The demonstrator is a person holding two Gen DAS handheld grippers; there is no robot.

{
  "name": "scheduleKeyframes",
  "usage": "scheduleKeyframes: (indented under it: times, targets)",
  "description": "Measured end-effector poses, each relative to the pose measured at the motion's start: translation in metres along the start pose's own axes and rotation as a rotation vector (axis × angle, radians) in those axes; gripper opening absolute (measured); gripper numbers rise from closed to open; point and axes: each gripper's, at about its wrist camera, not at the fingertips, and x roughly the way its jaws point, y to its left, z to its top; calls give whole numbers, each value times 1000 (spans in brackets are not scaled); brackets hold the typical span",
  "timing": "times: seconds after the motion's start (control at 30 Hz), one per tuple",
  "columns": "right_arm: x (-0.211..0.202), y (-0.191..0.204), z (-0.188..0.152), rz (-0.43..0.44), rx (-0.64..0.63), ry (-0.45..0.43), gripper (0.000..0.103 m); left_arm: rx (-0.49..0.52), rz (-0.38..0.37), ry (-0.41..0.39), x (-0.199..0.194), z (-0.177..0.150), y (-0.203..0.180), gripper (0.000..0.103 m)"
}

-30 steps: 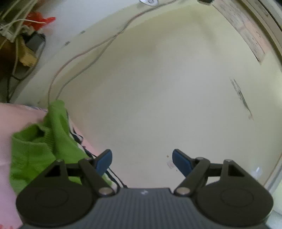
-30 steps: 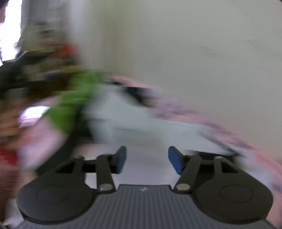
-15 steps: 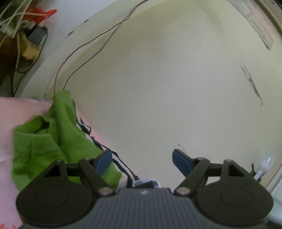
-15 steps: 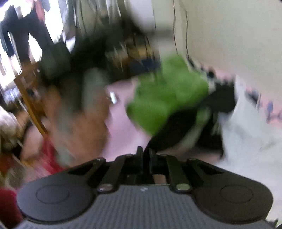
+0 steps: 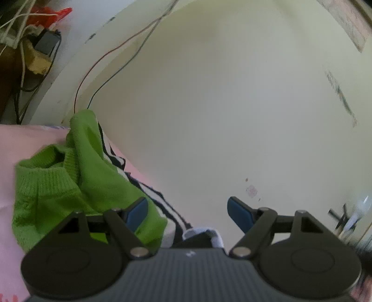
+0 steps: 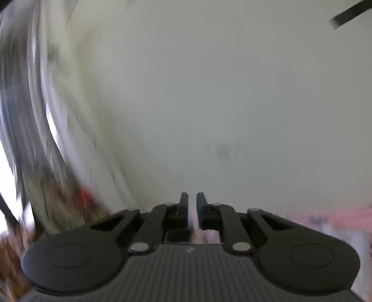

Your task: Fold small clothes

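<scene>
The left claw (image 5: 187, 210) is spread wide, and nothing sits between its blue fingertips (image 5: 137, 212). It points at a pale yellow wall (image 5: 220, 104) that fills most of the left wrist view. Low in the frame, just above the claw's body, a white and dark bit of cloth (image 5: 202, 234) peeks out; most of it is hidden, so I cannot tell what it is.

To the left of the claw lies a bright green knitted piece (image 5: 69, 181), bunched up, with a ribbed cuff folded open at the middle left. One blue fingertip stands in front of its lower edge; I cannot tell if they touch. A black and white striped cloth (image 5: 139, 185) lies under it, against the wall. Both rest on a pink sheet (image 5: 23, 139) at the left edge.

Two thin wires (image 5: 111, 60) run up the wall. In the upper left corner are tangled cords and something red (image 5: 46, 14).

The right claw (image 6: 191, 209) is pressed nearly together, with a thin gap. Whether it pinches anything is hard to say. Its view is badly blurred: a pale wall, grey streaks at left, a pink smear (image 6: 337, 216) at lower right.
</scene>
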Motion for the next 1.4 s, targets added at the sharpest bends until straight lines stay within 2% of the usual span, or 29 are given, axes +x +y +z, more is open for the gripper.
scheduleKeyframes:
  times: [0.1, 0.13, 0.2, 0.23, 0.3, 0.4, 0.47, 0.5, 0.57, 0.63, 0.7, 0.77, 0.87, 0.97, 1.07, 1.2, 1.33, 1.4]
  targets:
    - [27, 49, -49, 92, -193, 192, 7, -44, 7, -35, -8, 4, 11, 77]
    - [37, 66, -66, 133, -255, 253, 14, -54, 11, -36, -9, 5, 12, 77]
    - [53, 95, -104, 209, -330, 389, 65, -72, 15, -28, -8, 7, 14, 77]
    - [60, 109, -121, 249, -347, 434, 79, -73, 14, -21, -8, 7, 13, 77]
    - [75, 131, -152, 289, -398, 500, 77, -56, 12, -13, -8, 6, 9, 77]
    - [98, 152, -179, 290, -432, 550, 57, -28, 8, -16, -7, 7, 5, 77]
    - [119, 156, -193, 286, -414, 635, 0, -30, 0, -18, -8, 7, 5, 77]
    - [124, 160, -194, 285, -408, 656, 0, -35, 1, -20, -9, 8, 6, 77]
    - [120, 163, -173, 314, -410, 602, 0, -56, 3, -25, -11, 10, 11, 77]
    - [105, 167, -133, 361, -351, 508, 0, -88, -6, -27, -11, 11, 17, 77]
    - [84, 163, -83, 394, -267, 373, 0, -112, -21, -22, -11, 12, 21, 77]
    - [62, 149, -29, 385, -184, 211, 0, -111, -20, -13, -9, 10, 20, 77]
    - [36, 110, 34, 312, -36, -6, 0, -80, -3, 3, -4, 7, 15, 77]
    - [11, 56, 64, 140, 36, -158, 0, -44, 6, 27, 0, 4, 7, 77]
    - [-11, -8, 60, 4, 151, -178, 0, 9, 7, 56, 8, -2, -1, 77]
    - [-36, -79, 19, -133, 242, -151, 0, 132, 18, 123, 26, -17, -25, 77]
    - [-45, -133, -22, -194, 365, -84, 0, 239, -12, 218, 47, -34, -64, 77]
    - [-50, -151, -40, -204, 404, -76, 0, 292, -2, 284, 64, -42, -87, 77]
